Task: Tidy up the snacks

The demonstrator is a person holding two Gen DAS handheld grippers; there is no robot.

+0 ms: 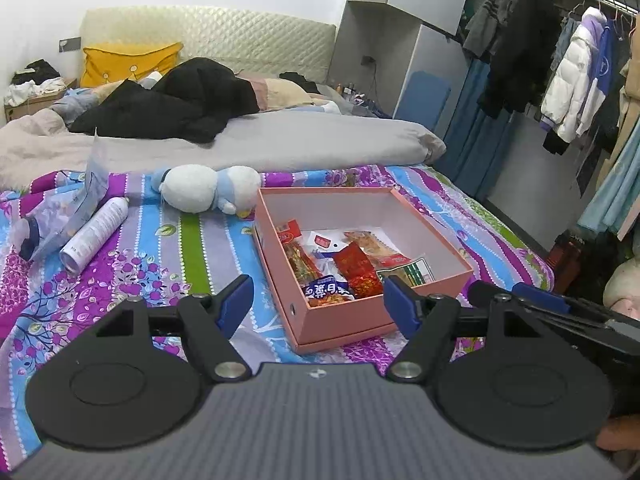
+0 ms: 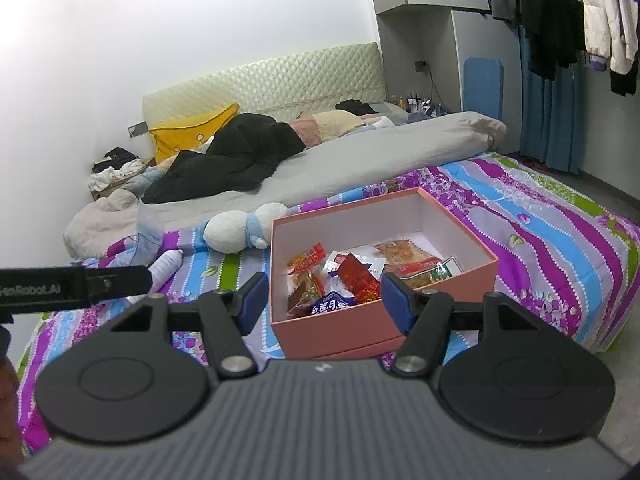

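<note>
A pink box (image 1: 344,320) (image 2: 340,330) sits on the striped bedspread with several snack packets inside: a red foil packet (image 1: 356,266) (image 2: 358,276), a blue-and-white packet (image 1: 326,292) (image 2: 330,306), and a green-edged packet (image 1: 412,270) (image 2: 440,270). My left gripper (image 1: 318,306) hovers in front of the box's near corner, open, nothing between its blue pads. My right gripper (image 2: 322,300) also stands open before the box's near wall, empty. Part of the right gripper shows at the right edge of the left wrist view, and the left one at the left edge of the right wrist view.
A white plush toy (image 1: 208,190) (image 2: 240,226) lies behind the box. A white spray can (image 1: 94,234) (image 2: 166,264) and a clear plastic bag (image 1: 72,204) lie to the left. A grey duvet (image 1: 280,140), black jacket and hanging clothes (image 1: 572,88) lie beyond.
</note>
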